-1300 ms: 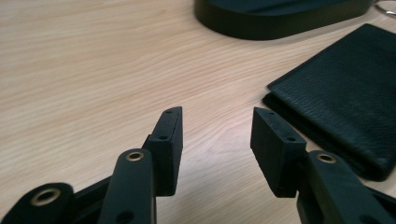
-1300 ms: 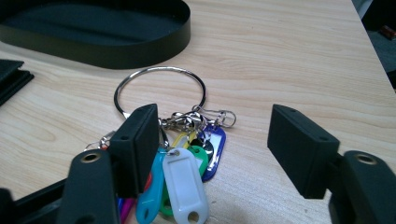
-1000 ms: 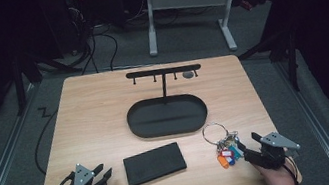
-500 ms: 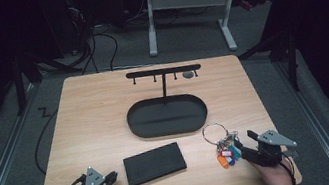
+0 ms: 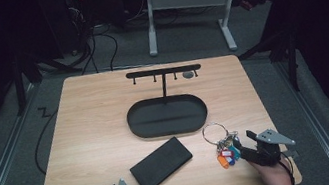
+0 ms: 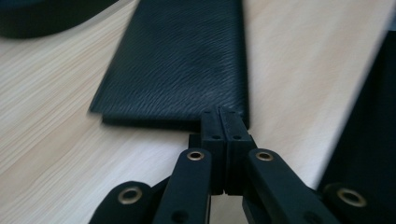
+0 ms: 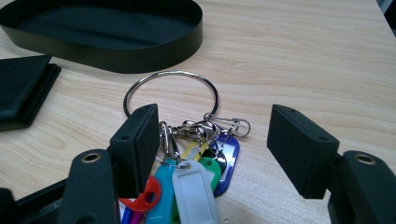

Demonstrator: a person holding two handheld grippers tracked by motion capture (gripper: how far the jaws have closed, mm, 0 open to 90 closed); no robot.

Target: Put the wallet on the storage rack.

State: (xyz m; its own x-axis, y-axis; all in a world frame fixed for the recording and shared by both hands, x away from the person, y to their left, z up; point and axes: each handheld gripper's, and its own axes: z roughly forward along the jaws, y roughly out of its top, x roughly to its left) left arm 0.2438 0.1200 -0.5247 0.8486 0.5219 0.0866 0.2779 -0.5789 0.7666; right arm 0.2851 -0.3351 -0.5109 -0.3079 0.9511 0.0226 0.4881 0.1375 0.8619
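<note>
Steel ring [image 7: 170, 93] is stiff, tags [image 7: 196, 186] floppy: right hand-held gripper [image 7: 219, 140] open astride them, left hand-held gripper [image 6: 223, 126] closed at wallet [image 6: 182, 60] corner.

In my left tongs' view [image 6: 223, 122], the wallet [image 6: 177, 60] runs off the top edge, so its far end is cut away. A dark shape at the right edge is too close and blurred for me to name. In my right tongs' view [image 7: 210, 154], the key tags [image 7: 194, 184] drop below the bottom edge, and the left jaw covers part of the bunch. From above, my hands [image 5: 273, 175] are cut by the bottom edge, and the small grey thing [image 5: 188, 74] on the rack [image 5: 163, 71] is too tiny to identify.
</note>
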